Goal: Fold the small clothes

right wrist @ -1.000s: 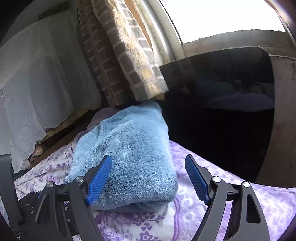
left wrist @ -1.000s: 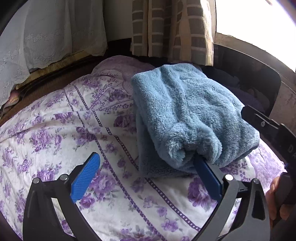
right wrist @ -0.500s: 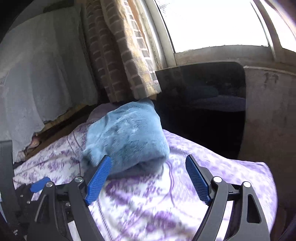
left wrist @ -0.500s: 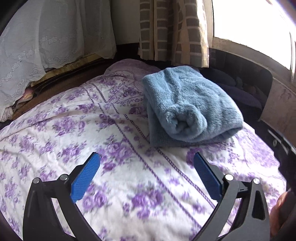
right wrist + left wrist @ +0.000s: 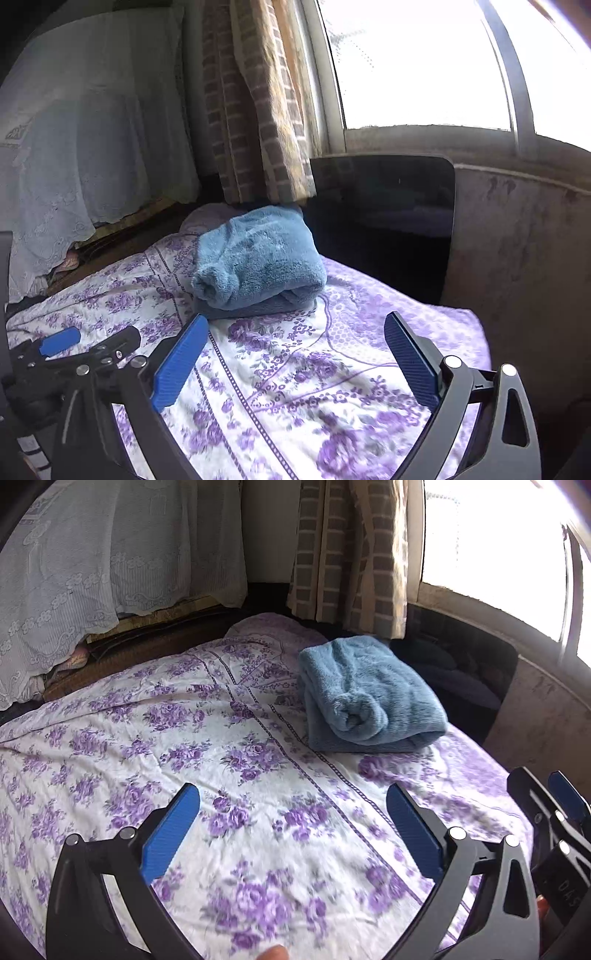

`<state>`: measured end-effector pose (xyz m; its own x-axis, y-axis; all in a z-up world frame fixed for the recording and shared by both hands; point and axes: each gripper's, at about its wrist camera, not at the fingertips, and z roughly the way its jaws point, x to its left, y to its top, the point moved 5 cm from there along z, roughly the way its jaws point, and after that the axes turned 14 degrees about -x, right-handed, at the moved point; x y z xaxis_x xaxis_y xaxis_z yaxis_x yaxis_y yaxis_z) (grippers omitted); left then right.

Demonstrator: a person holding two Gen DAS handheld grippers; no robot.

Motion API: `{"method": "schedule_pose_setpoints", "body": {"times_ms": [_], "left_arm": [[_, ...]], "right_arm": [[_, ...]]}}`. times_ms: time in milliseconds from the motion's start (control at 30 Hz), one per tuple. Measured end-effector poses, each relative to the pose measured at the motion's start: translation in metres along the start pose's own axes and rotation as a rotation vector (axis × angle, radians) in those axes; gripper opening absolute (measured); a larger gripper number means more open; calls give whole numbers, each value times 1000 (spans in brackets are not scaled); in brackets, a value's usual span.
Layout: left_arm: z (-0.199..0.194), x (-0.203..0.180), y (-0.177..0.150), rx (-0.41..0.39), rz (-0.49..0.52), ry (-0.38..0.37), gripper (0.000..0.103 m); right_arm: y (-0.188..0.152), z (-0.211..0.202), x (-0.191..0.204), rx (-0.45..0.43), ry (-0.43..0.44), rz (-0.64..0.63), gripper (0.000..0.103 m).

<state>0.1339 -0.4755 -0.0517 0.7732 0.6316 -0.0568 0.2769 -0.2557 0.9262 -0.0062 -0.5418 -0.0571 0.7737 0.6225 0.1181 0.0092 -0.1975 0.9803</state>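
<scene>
Garment: fluffy blue fleece garment (image 5: pixel 369 698), folded into a thick bundle with one end rolled in; right of centre in the left wrist view, centre of the right wrist view.
Support: bed under a white sheet printed with purple flowers (image 5: pixel 207 746); the bundle lies near its far edge, just before a glossy black panel (image 5: pixel 384 206).
Surroundings: brick-patterned curtain (image 5: pixel 347 554) hangs behind the bundle; white lace cover (image 5: pixel 92 565) at upper left; bright window (image 5: pixel 417 62) at upper right.
Left gripper (image 5: pixel 291 830): blue-padded fingers wide apart, nothing between them, only bare sheet beneath; well apart from the bundle.
Right gripper (image 5: pixel 291 354): its jaws have just been opening; fingers now wide apart with nothing between them; near the bundle's front edge but not touching it.
Progress: this garment looks finished; layers stacked, no loose sleeve or hem trailing on the sheet.
Remaining: no other unfolded clothing shows in either view, so I cannot tell whether more items wait outside the frame.
Fold quality: edges uneven, roll bulging at the near end; acceptable for thick pile, in my judgement.
</scene>
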Motion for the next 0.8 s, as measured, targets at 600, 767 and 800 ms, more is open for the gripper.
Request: {"method": "schedule_pose_setpoints", "body": {"times_ms": [600,767,800], "left_arm": [[-97,-19,6,-66,66,-59,99],[-114,-21,8,-80,78,-49,99],[-116,-21,8,-79,78,-49,99]], "right_arm": [[29,-93,0,-71,13,-62,99],[32,-107,-4,-66,34,-45,99],[32,-107,-4,-62,39,-42,99]]}}
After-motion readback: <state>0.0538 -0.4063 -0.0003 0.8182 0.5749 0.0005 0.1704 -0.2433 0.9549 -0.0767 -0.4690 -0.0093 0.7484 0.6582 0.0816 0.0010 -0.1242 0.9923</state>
